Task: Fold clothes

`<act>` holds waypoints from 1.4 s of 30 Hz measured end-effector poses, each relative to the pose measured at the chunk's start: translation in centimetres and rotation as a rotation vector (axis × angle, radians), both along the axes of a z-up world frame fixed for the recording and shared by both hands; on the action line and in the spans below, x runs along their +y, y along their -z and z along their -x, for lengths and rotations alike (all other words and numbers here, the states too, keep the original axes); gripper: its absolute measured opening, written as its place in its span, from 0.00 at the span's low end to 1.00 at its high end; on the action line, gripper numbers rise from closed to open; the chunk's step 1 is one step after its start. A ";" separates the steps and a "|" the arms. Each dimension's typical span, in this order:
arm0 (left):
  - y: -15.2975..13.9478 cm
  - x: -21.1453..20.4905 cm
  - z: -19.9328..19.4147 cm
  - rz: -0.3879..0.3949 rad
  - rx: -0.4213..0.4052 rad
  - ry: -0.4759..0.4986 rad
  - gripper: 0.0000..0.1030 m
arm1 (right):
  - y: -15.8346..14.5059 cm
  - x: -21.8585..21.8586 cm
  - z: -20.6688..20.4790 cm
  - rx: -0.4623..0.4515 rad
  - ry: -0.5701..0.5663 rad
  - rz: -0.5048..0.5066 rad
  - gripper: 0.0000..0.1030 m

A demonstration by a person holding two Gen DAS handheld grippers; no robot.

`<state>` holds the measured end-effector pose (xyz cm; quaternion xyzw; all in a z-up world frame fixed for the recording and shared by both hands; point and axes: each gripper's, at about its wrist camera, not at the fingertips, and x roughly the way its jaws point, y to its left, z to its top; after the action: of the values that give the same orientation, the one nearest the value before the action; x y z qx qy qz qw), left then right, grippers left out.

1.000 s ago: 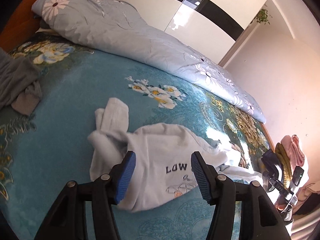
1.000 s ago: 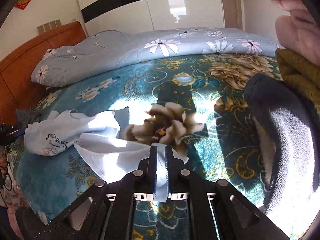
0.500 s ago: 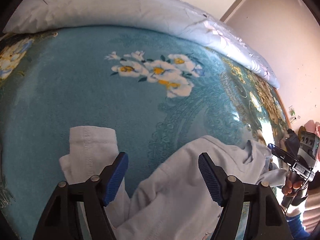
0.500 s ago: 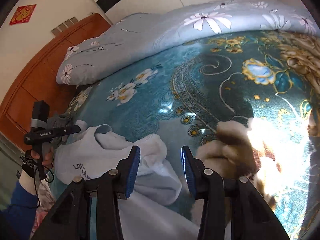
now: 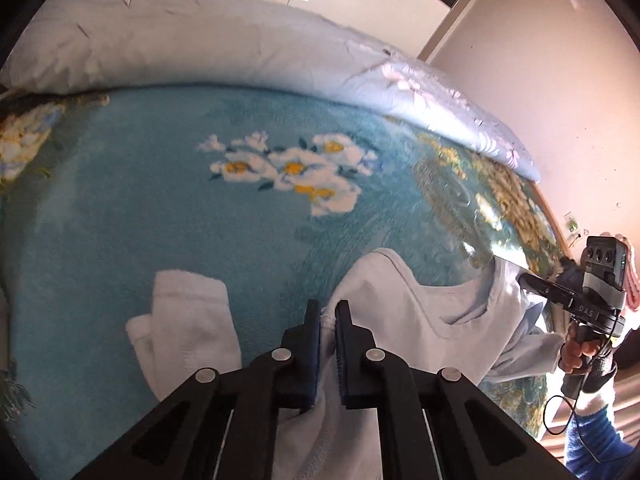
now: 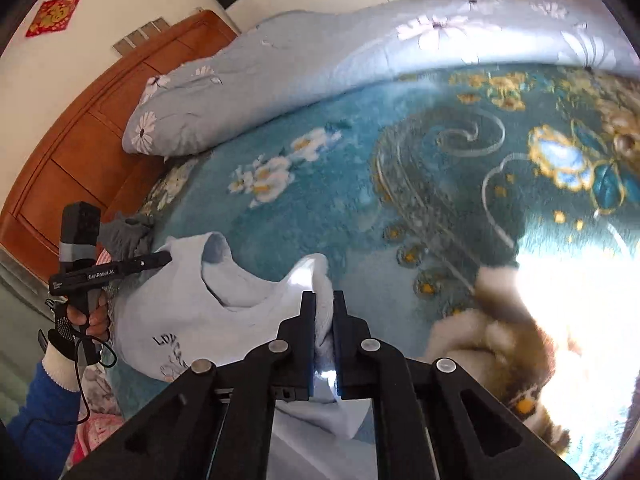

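A pale blue-white sweatshirt [image 5: 404, 312] with dark lettering [image 6: 170, 350] lies on the teal floral blanket. My left gripper [image 5: 328, 312] is shut on the shirt's shoulder edge beside the neckline. One sleeve [image 5: 188, 320] lies flat to its left. My right gripper [image 6: 324, 304] is shut on the opposite shoulder fold of the same shirt [image 6: 224, 304]. Each view shows the other gripper held in a hand: the right one [image 5: 576, 300] at the far right, the left one [image 6: 92, 268] at the far left.
A grey-blue flowered quilt [image 5: 224, 44] is bunched along the far side of the bed. The wooden headboard [image 6: 80, 148] stands at left, with a dark grey garment [image 6: 124, 236] below it. Pink fabric [image 5: 630, 284] sits at the right edge. The teal blanket [image 6: 360, 184] stretches beyond the shirt.
Both grippers went from open to shut on the sweatshirt's shoulders. The left one moved forward from the shirt's front to its neckline edge; the right one had let go of the hem earlier.
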<state>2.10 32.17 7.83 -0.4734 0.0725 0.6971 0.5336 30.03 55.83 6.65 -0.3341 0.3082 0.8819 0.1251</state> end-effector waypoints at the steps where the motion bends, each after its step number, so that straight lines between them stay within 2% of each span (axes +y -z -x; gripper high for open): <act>1: -1.6 -0.6 -0.1 -0.037 0.028 -0.008 0.07 | -1.8 -0.1 -0.3 0.051 0.012 -0.030 0.06; 4: -6.0 -3.5 -1.3 -0.139 0.149 -0.021 0.07 | -6.0 -1.4 -1.6 0.181 0.004 -0.112 0.06; 5: -6.6 -4.6 -1.9 -0.144 0.179 -0.022 0.09 | -6.4 -2.0 -1.8 0.189 -0.007 -0.126 0.06; 7: -6.2 -6.8 -3.3 -0.112 0.219 -0.027 0.11 | -5.3 -3.3 -2.2 0.158 -0.040 -0.118 0.06; 12: -0.3 -12.0 -7.2 -0.034 0.148 -0.018 0.11 | -0.3 -6.4 -2.6 0.033 -0.125 -0.079 0.06; 15: 2.1 -13.9 -8.9 -0.029 0.081 -0.024 0.11 | 0.5 -7.0 -1.8 0.012 -0.148 -0.070 0.06; 19: 2.6 -15.1 -9.0 -0.054 0.022 -0.064 0.14 | 1.4 -7.7 -0.6 -0.010 -0.173 -0.060 0.07; 21: 1.9 -15.4 -8.8 -0.075 0.016 -0.078 0.27 | 1.4 -6.9 0.6 -0.025 -0.164 -0.072 0.07; 22: 1.6 -15.4 -8.7 -0.084 0.017 -0.080 0.32 | 1.4 -6.4 1.2 -0.032 -0.157 -0.079 0.09; 23: 1.4 -15.3 -8.5 -0.088 0.023 -0.082 0.43 | 1.4 -5.8 1.8 -0.039 -0.151 -0.086 0.13; 24: 1.3 -15.2 -8.3 -0.090 0.032 -0.084 0.50 | 1.4 -5.3 2.5 -0.047 -0.144 -0.093 0.30; 25: 1.1 -15.1 -8.1 -0.093 0.038 -0.089 0.51 | 1.4 -4.8 3.1 -0.054 -0.138 -0.100 0.52; 26: 1.0 -15.0 -7.8 -0.098 0.038 -0.094 0.54 | 1.4 -4.3 3.7 -0.061 -0.131 -0.107 0.57; 28: 1.4 -14.7 -7.0 -0.097 0.025 -0.101 0.58 | 2.2 -2.4 5.2 -0.083 -0.122 -0.078 0.58; 32: 3.3 -13.6 -6.9 -0.054 0.000 -0.076 0.59 | 4.7 0.2 7.9 -0.194 -0.097 -0.081 0.58; 35: 4.3 -13.2 -7.1 -0.029 0.002 -0.064 0.59 | 6.2 1.5 8.2 -0.199 -0.064 -0.025 0.58; 42: 4.4 -12.6 -8.3 -0.009 0.054 -0.012 0.59 | 6.5 -0.3 7.9 -0.189 -0.107 -0.032 0.57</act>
<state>10.37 19.61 3.46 -0.4526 0.0810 0.7129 0.5295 22.10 55.58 0.10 -0.4296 0.2626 0.8568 0.1115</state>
